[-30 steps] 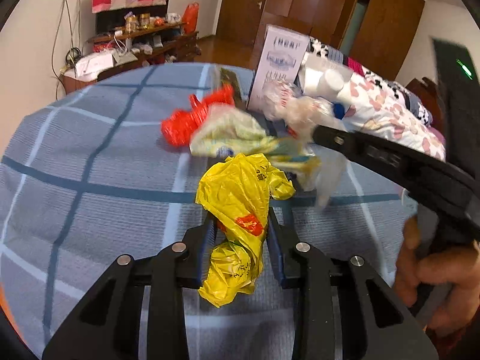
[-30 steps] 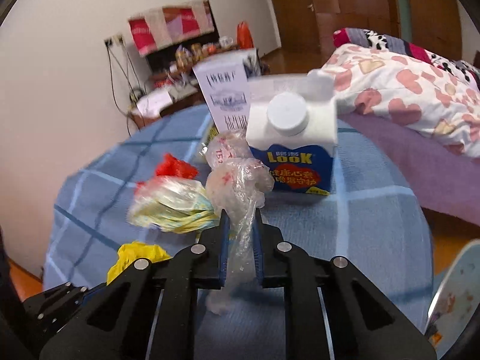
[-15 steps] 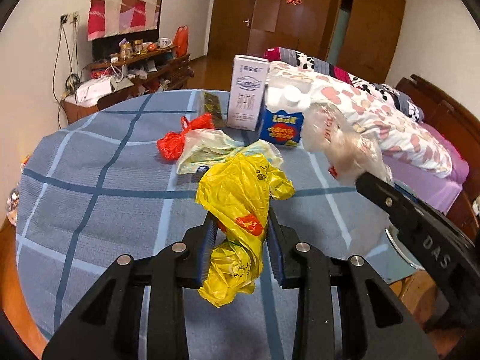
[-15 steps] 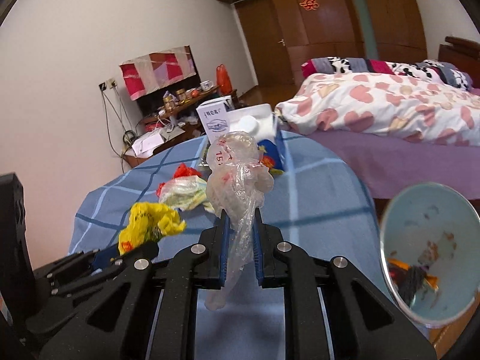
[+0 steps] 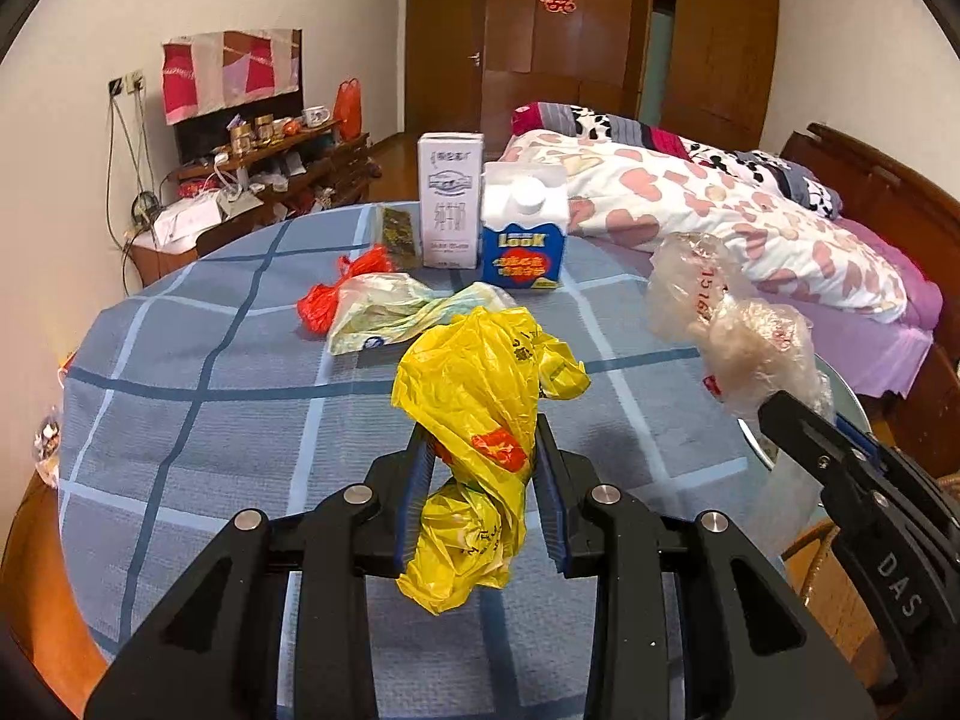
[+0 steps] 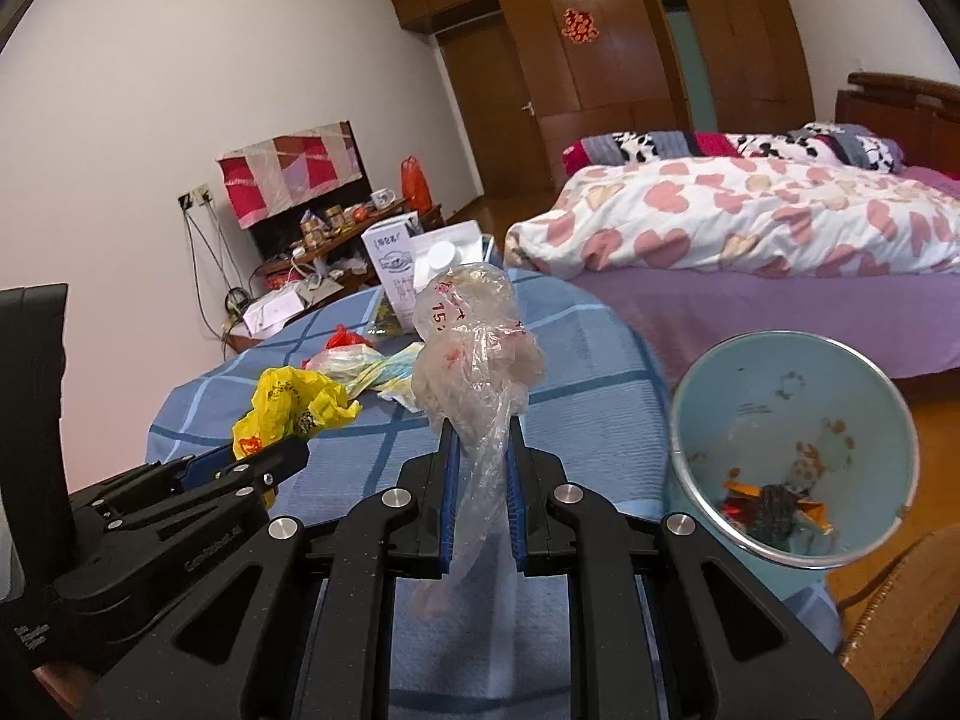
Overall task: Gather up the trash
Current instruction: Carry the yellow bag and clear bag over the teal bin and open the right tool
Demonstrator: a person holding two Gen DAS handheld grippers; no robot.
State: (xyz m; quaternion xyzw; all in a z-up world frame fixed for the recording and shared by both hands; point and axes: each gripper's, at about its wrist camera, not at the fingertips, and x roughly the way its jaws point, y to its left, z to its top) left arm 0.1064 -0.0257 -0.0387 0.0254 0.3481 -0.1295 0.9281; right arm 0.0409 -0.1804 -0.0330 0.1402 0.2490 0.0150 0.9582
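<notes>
My left gripper [image 5: 485,438] is shut on a crumpled yellow plastic bag [image 5: 480,378] and holds it above the blue checked tablecloth [image 5: 198,420]. My right gripper [image 6: 483,438] is shut on a clear plastic bag [image 6: 474,354] with red print, held above the table's right edge. The clear bag also shows in the left wrist view [image 5: 726,324], and the yellow bag in the right wrist view [image 6: 294,402]. A light blue trash bin [image 6: 780,384] with some rubbish at the bottom stands on the floor to the right of the table.
On the table lie a red bag [image 5: 345,285], a pale greenish bag [image 5: 396,312], a white milk carton [image 5: 450,204], a blue-and-white carton [image 5: 523,234] and a dark packet [image 5: 399,231]. A bed [image 5: 750,228] stands right; a cluttered cabinet [image 5: 258,180] stands back left.
Both grippers have pulled back and up from the table with their bags. The right gripper has swung to the right, bringing the trash bin into view.
</notes>
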